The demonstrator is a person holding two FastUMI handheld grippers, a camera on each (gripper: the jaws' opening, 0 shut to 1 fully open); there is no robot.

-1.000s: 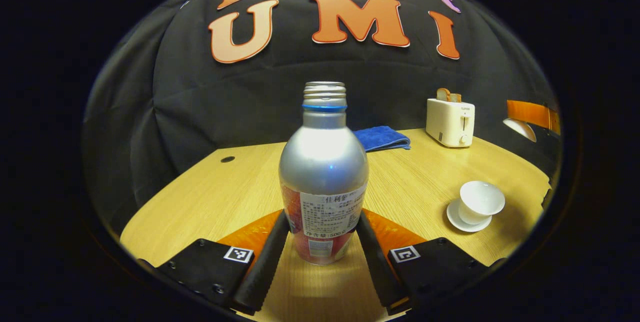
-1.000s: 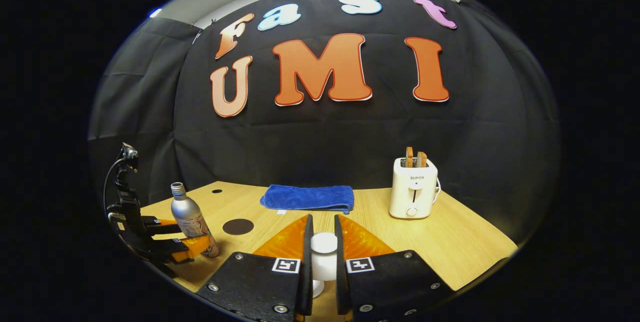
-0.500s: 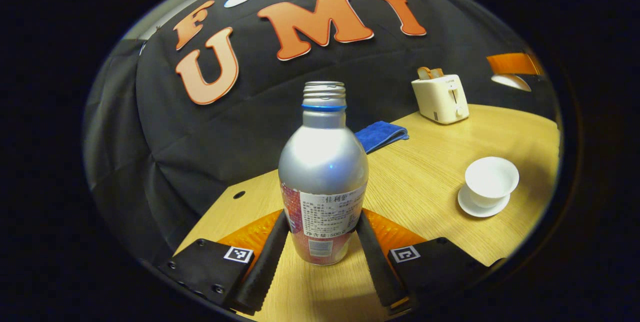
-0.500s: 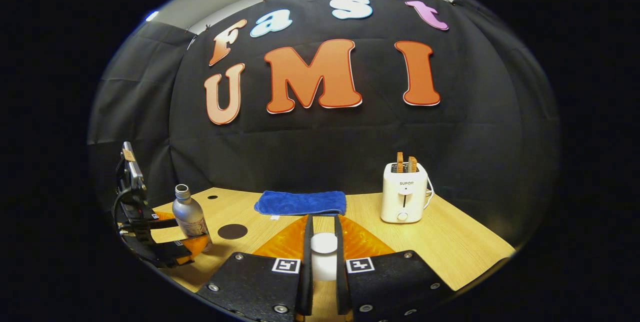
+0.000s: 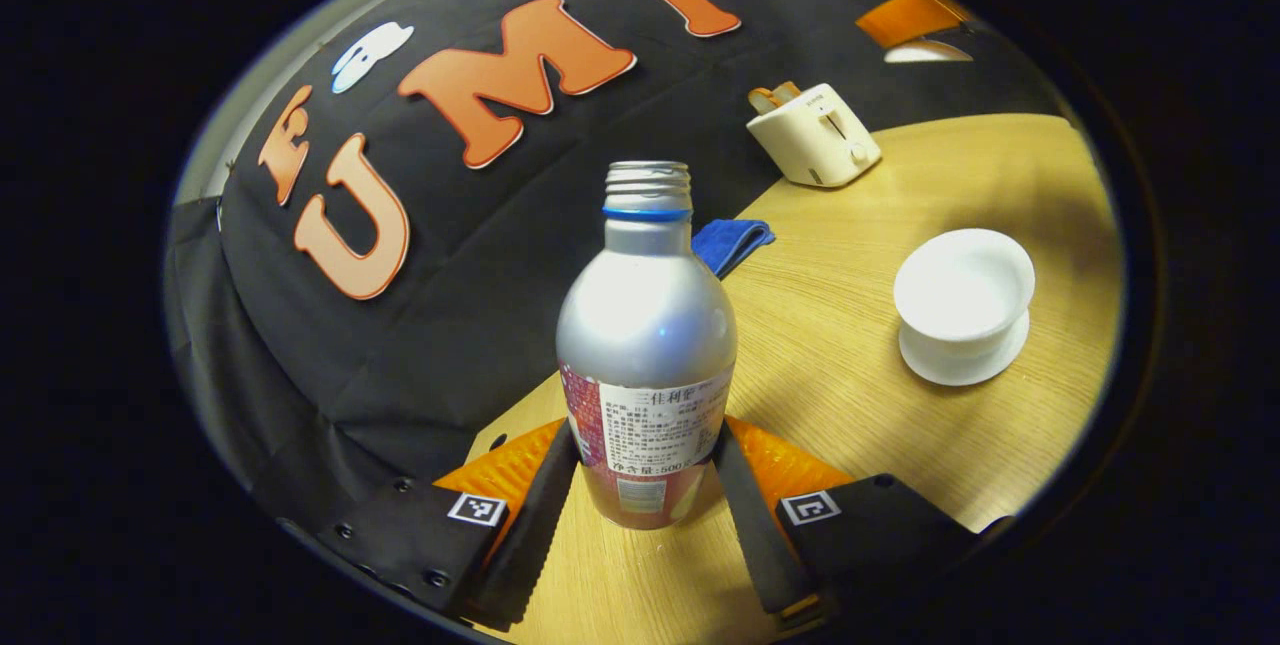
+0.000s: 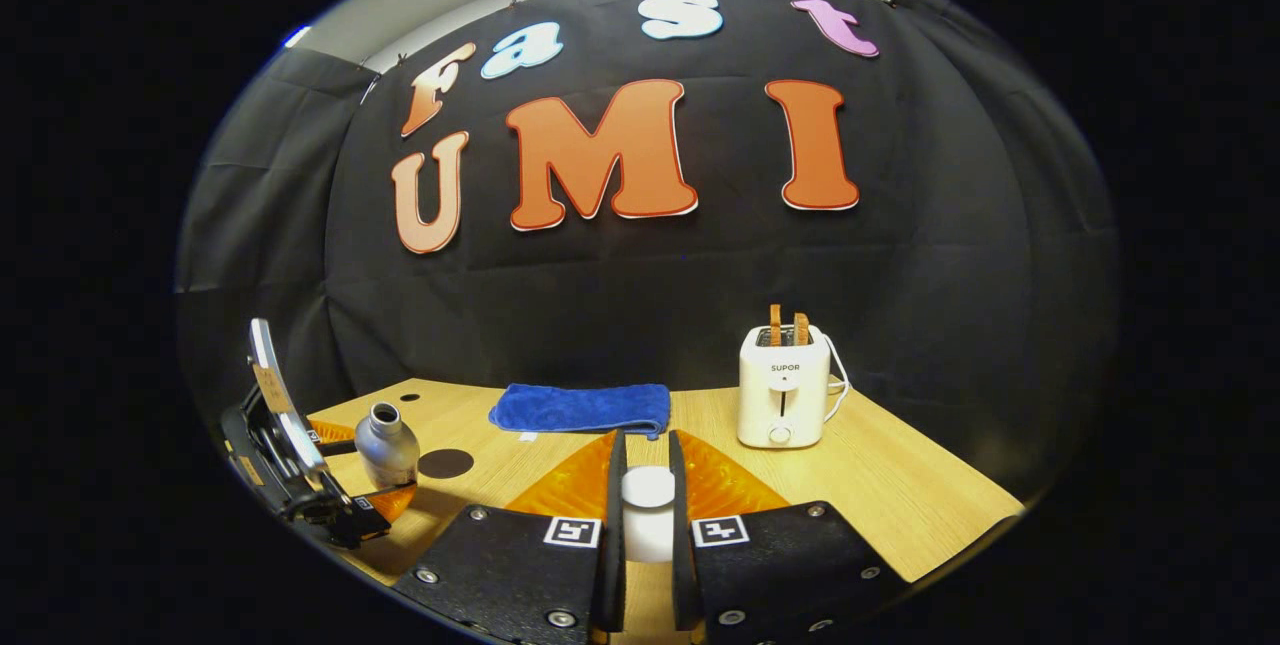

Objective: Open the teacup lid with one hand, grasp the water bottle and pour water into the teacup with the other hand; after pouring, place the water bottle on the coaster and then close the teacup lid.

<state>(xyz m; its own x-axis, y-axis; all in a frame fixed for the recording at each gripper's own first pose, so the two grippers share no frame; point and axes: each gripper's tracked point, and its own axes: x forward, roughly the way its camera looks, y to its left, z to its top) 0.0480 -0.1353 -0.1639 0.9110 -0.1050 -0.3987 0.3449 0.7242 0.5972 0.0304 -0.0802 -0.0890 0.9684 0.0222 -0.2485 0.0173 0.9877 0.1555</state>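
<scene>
We have the bottle (image 5: 646, 345) clamped low on its body between the two fingers of the left gripper (image 5: 645, 500), uncapped at the neck and tipping toward the teacup (image 5: 964, 287). The cup sits open on its saucer (image 5: 962, 361) on the table (image 5: 850, 395), off to the right of the bottle and still apart from it. Our right gripper (image 6: 647, 535) is closed on the white knob of the lid (image 6: 648, 510), holding it away from the cup.

We judge the pour the risky step. The grip is near the bottle's base, so as the tilt grows the smooth metal could swivel or slip between the fingers. If the mouth is not over the cup when water comes, it lands on the table or saucer. A knock from the bottle could shove the light cup off its saucer. The lid is pinched by its small knob alone and could twist loose.

The dark round coaster (image 6: 445, 463) waits just beside the bottle in the right gripper view.

The toaster (image 6: 783, 399) carries a brand mark and the bottle a printed paper label; we leave both unread.
</scene>
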